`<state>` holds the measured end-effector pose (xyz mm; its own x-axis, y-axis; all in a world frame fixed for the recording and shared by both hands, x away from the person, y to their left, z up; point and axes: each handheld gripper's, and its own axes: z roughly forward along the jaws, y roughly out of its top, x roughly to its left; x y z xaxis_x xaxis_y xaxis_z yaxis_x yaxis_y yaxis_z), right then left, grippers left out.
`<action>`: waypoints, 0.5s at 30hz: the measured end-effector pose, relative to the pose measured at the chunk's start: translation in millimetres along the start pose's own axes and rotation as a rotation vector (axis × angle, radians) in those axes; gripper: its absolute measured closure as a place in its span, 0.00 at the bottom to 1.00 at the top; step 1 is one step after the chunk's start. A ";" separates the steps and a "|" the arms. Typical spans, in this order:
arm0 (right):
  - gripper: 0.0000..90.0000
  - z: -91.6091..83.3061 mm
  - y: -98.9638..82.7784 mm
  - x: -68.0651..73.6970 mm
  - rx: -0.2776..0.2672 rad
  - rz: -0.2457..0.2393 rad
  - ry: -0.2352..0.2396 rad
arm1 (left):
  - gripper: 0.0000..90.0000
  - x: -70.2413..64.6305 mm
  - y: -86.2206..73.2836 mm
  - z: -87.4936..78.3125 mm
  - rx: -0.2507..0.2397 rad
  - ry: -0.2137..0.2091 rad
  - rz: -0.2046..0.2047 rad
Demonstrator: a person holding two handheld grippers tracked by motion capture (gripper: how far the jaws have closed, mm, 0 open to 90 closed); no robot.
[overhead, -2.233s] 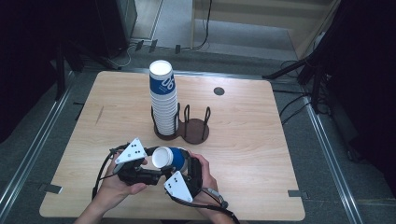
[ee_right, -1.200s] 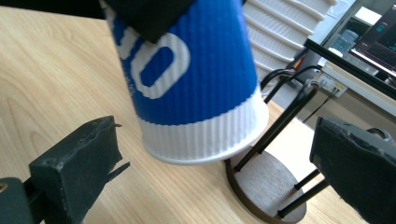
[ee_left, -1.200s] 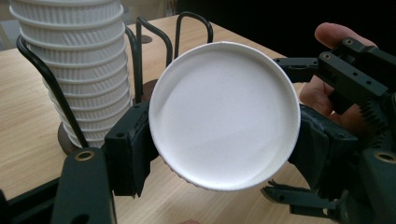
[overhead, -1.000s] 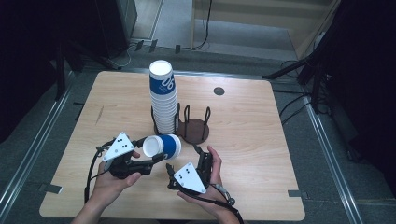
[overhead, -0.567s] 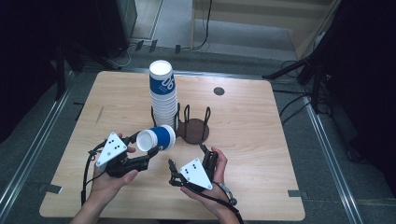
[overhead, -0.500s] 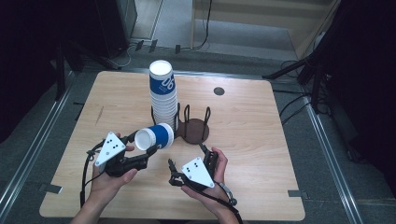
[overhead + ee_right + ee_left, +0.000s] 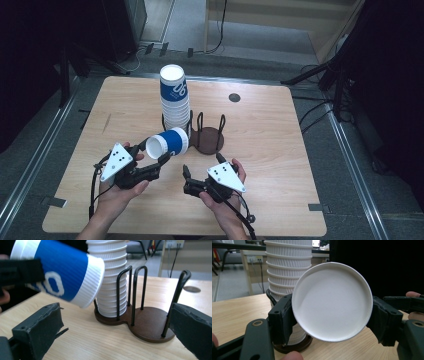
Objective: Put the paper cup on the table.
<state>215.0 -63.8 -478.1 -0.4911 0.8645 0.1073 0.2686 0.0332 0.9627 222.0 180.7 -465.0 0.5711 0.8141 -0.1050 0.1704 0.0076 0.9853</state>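
Note:
A blue-and-white paper cup (image 7: 168,143) lies on its side above the table, with my left gripper (image 7: 159,156) shut on it. In the left gripper view its round white end (image 7: 332,301) faces the camera, and my left gripper (image 7: 333,323) presses a jaw on each side. A tall stack of the same cups (image 7: 175,100) stands in the left bay of a brown wire cup holder (image 7: 209,139). My right gripper (image 7: 186,180) stands open below and right of the held cup, holding nothing. Its jaws have opened slightly wider over the last second. From my right gripper (image 7: 115,336), the cup (image 7: 60,272) hangs at upper left, before the stack (image 7: 110,277) and holder (image 7: 150,326).
The wooden table (image 7: 280,150) has a small dark round hole (image 7: 234,97) at the back right. The holder's right bay (image 7: 212,135) has no cups in it. Dark floor, cables and stands surround the table.
My right gripper has let go of the cup and drawn back toward the near edge. The left gripper carried the cup left and swung its white end toward the near left.

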 end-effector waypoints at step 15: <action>0.00 -5.4 15.1 -1.4 -0.012 0.215 -0.016 | 0.33 -6.2 -6.3 5.4 -0.038 -0.038 -0.020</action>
<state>215.2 -67.2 -462.4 -0.4107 0.8588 0.3063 0.3561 -0.1582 0.9209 221.8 172.4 -471.4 0.5985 0.7907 -0.1288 0.1519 0.0459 0.9873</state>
